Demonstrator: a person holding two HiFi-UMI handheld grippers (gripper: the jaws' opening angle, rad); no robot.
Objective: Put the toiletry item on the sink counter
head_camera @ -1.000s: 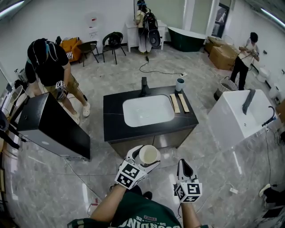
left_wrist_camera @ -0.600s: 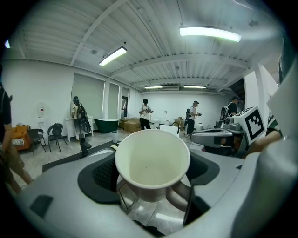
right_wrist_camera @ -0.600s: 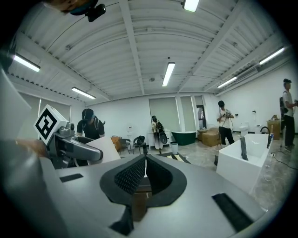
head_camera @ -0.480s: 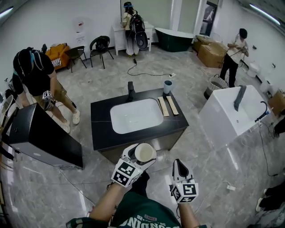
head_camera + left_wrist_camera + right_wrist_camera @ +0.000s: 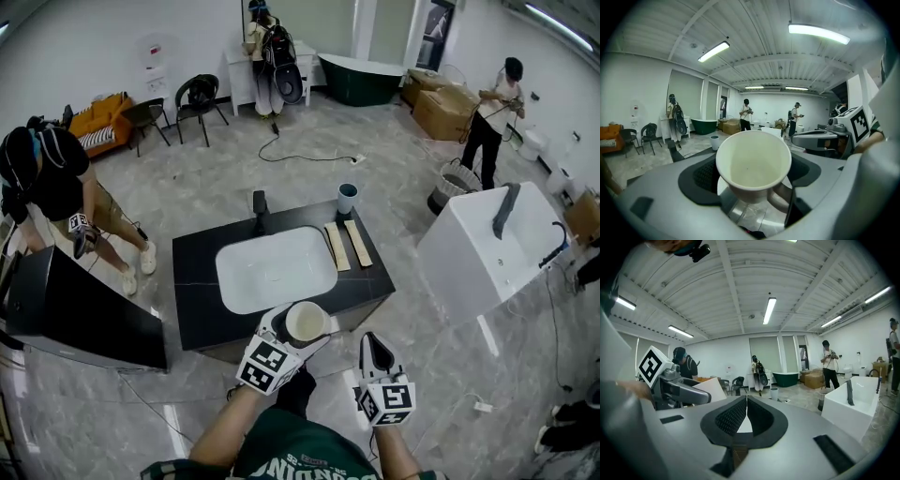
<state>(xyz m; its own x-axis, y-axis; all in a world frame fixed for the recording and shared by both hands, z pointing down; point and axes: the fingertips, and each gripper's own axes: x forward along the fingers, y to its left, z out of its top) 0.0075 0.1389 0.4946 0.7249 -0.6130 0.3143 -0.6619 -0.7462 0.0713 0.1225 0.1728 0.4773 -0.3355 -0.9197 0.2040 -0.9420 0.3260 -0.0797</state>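
Note:
My left gripper (image 5: pixel 298 330) is shut on a cream mug (image 5: pixel 306 322), held upright just before the near edge of the black sink counter (image 5: pixel 366 280). In the left gripper view the mug (image 5: pixel 753 164) fills the middle, empty, its handle low at the right, clamped between the jaws of the left gripper (image 5: pixel 754 187). The right gripper (image 5: pixel 377 349) is shut and empty, to the right of the mug and nearer to me; its pads meet in the right gripper view (image 5: pixel 746 414). A white basin (image 5: pixel 275 268) is set in the counter.
On the counter stand a black tap (image 5: pixel 260 208), a blue-rimmed cup (image 5: pixel 347 198) and two wooden strips (image 5: pixel 346 246). A black cabinet (image 5: pixel 75 307) is at the left, a white tub unit (image 5: pixel 487 244) at the right. Several people work around the room.
I have come closer to the counter, which now lies nearer the grippers. The mug stays held in the left gripper; the right gripper stays shut.

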